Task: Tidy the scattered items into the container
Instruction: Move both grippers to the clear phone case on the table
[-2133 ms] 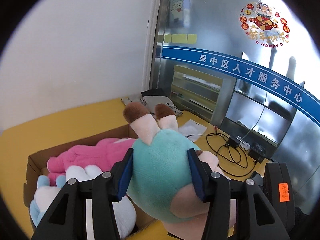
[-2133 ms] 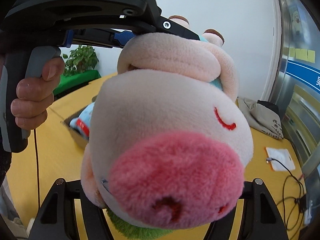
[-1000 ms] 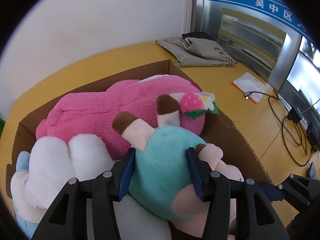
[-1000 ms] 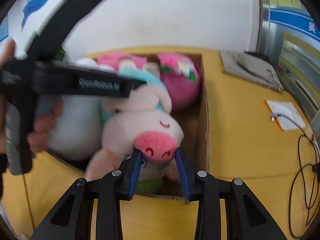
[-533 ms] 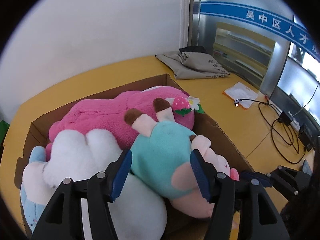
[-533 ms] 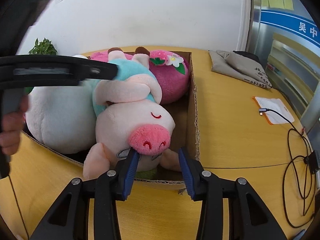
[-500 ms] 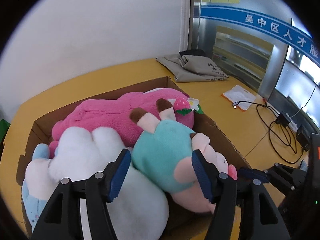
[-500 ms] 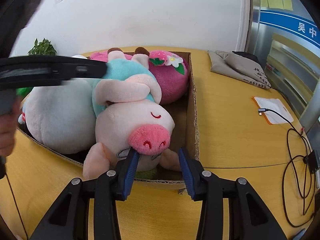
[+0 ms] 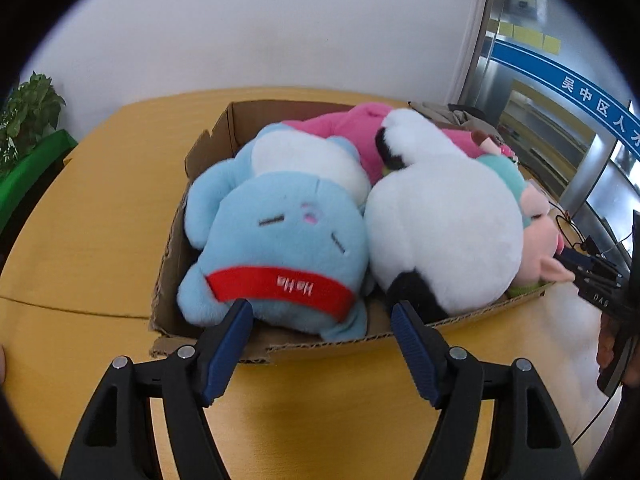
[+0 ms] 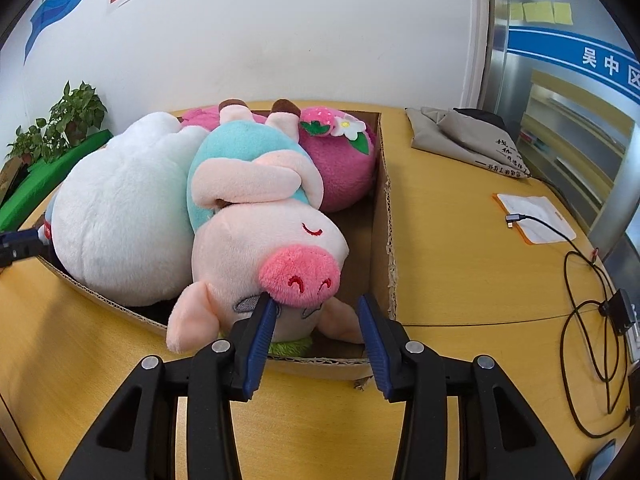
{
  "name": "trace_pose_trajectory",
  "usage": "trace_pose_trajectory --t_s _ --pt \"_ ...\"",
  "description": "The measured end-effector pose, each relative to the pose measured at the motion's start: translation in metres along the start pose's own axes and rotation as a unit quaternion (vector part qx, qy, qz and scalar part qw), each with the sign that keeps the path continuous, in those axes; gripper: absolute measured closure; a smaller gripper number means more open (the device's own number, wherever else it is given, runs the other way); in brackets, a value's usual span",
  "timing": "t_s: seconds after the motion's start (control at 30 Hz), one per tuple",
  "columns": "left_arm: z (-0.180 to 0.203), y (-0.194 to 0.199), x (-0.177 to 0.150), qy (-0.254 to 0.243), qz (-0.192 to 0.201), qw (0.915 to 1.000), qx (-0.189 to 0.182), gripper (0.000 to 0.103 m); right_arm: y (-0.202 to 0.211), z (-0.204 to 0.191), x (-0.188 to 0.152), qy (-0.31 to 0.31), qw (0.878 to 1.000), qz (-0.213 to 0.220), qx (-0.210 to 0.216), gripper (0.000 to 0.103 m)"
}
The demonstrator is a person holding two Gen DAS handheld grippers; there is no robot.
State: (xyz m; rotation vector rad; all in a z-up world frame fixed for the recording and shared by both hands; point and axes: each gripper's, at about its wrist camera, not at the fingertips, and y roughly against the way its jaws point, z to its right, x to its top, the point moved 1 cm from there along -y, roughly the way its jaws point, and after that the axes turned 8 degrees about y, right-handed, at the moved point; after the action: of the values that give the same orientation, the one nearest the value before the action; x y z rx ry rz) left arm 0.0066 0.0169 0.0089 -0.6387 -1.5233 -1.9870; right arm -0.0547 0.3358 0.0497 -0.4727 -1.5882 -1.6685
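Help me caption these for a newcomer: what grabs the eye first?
A cardboard box on the yellow table, crammed with plush toys. At its near right corner lies a pink pig in teal; beside it a big white plush, and a blue plush with a red band at the left end.

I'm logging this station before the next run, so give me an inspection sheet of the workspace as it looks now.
Surface: yellow table, bare in front of the box.
Job's things: cardboard box holds the pig plush, white plush, blue plush and pink plush; it looks full.
Clutter: folded grey bag, white pouch.
Grippers: left gripper open, holding nothing; right gripper open at the pig's snout, jaws have just been opening.
Cables: black cable loops at the table's right edge.
Surroundings: white wall, potted plant, glass partition.
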Motion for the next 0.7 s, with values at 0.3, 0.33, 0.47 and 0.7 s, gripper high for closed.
trace_pose_trajectory --t_s 0.3,0.33,0.47,0.7 --pt "0.005 0.06 -0.017 -0.02 0.028 0.9984 -0.044 0.031 0.098 -0.039 -0.023 0.072 0.993 0.084 0.044 0.001" --pt "0.007 0.071 -0.023 -0.029 0.027 0.9979 -0.052 0.03 0.109 -0.041 -0.03 0.075 0.992 0.087 0.059 0.001" --pt "0.014 0.108 -0.051 -0.07 0.011 0.995 -0.07 0.026 0.139 -0.044 -0.059 0.098 0.987 0.085 0.096 0.001" --pt "0.006 0.147 -0.098 -0.08 -0.039 0.993 -0.077 0.026 0.15 -0.043 -0.091 0.113 0.984 0.039 0.133 0.001"
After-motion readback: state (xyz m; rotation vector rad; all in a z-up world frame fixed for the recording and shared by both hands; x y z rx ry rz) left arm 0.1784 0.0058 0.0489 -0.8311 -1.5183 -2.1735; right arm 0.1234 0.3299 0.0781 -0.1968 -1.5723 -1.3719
